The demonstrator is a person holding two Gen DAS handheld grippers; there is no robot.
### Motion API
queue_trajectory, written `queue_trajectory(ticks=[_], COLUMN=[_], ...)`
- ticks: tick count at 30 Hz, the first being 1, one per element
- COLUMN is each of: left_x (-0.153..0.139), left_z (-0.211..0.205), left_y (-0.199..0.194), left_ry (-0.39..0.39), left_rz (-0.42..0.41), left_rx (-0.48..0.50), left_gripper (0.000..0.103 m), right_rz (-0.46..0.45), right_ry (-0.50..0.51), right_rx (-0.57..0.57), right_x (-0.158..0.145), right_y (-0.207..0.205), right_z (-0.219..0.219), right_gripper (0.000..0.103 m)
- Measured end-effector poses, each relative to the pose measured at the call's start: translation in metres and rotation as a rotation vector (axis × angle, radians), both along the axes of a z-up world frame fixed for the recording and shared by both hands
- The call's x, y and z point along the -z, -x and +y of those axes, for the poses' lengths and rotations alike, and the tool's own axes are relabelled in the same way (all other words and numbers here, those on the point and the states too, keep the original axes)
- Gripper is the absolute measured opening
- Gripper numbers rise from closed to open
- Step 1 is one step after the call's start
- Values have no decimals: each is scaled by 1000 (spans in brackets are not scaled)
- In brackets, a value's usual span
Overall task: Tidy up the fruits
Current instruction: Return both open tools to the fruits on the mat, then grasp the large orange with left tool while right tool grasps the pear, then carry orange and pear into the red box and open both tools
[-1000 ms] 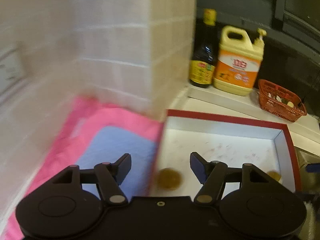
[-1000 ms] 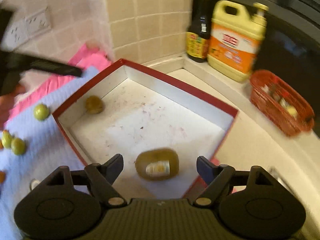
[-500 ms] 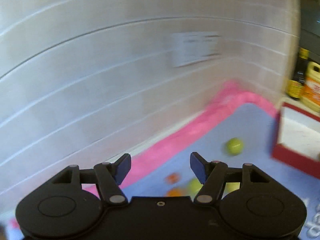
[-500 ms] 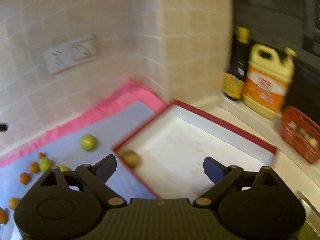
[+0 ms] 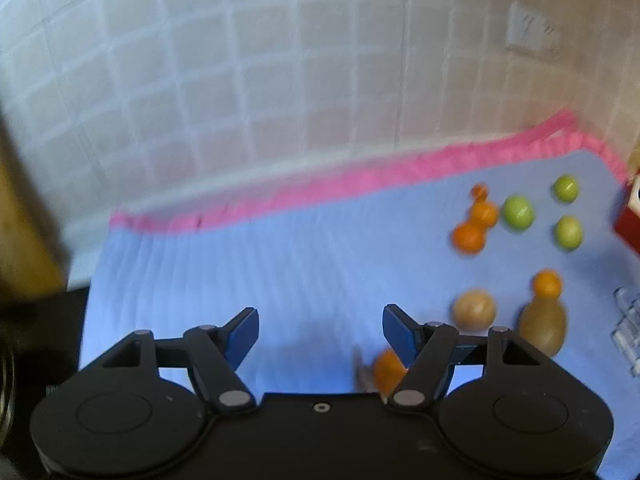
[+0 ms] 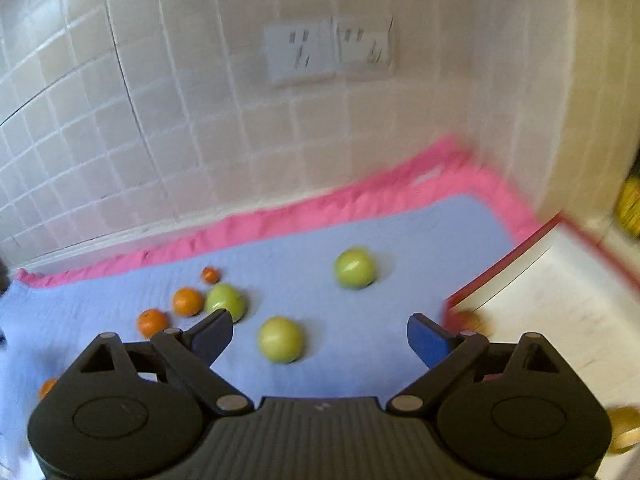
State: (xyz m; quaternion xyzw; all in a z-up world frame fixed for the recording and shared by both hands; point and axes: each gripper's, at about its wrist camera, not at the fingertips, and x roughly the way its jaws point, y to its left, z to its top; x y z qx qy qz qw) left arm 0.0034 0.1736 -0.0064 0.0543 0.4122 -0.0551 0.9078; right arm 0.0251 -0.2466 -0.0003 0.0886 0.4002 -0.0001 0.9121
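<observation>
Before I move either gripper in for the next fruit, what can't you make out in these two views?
- Left wrist view: an orange fruit is half hidden behind the left gripper's finger and smeared by blur.
- Left wrist view: the red box is cut off by the right edge.
- Right wrist view: the box's contents are blurred; a brownish fruit sits partly behind its corner.

Soft indoor light, motion blur throughout, heavy fisheye bending at edges.

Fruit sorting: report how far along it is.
Done: one brownish fruit sits inside the red-rimmed box. In hand: nothing; the left gripper and right gripper are empty. Left: green fruits and oranges lie loose on the blue mat.
</observation>
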Motion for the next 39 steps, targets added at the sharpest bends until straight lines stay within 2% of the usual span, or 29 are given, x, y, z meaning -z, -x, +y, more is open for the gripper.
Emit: queue_trajectory(ticks=[3, 9, 12, 17, 20, 23, 24, 25, 28, 36, 38, 39], left_x=[26, 50, 61, 83, 87, 88, 89, 88, 87, 86, 84, 83], left_z=[-7, -22, -31, -48, -52, -50, -50, -50, -50, -54, -54, -53], left_y=[11, 6, -2, -12, -17, -22, -24, -25, -27, -24, -22, -21], left_ry=[16, 97, 121, 97, 93, 105, 107, 101, 95, 87, 88, 88], left_rz=[50, 91, 127, 184, 190, 190, 194, 195, 197, 184, 182, 182], left_rx=[-31, 20, 56, 94, 107, 104, 101, 91, 81, 52, 41, 32], left_gripper=[81, 81, 81, 81, 81, 80, 78, 69, 68, 68, 68, 68], right_rz=[52, 90, 96, 125, 133, 136, 142, 150, 159, 152, 140, 136], right_ry=[-13, -53, -40, -23, -16, -16, -12, -6, 6, -6, -2, -19], right_rx=[-15, -46, -52, -71, -74, -69, -69, -68, -61, -32, -23, -17], right_x=[28, 63, 73, 85, 93, 99, 101, 103, 107, 112, 111, 111], right_y=[-16, -31, -37, -49, -56, -63, -66, -68, -73, -78, -77, -76], right_z=[13, 33, 38, 40, 43, 44, 45, 45, 45, 42, 41, 39], right_gripper=[96, 95, 95, 94, 91, 85, 79, 69, 60, 56, 49, 49])
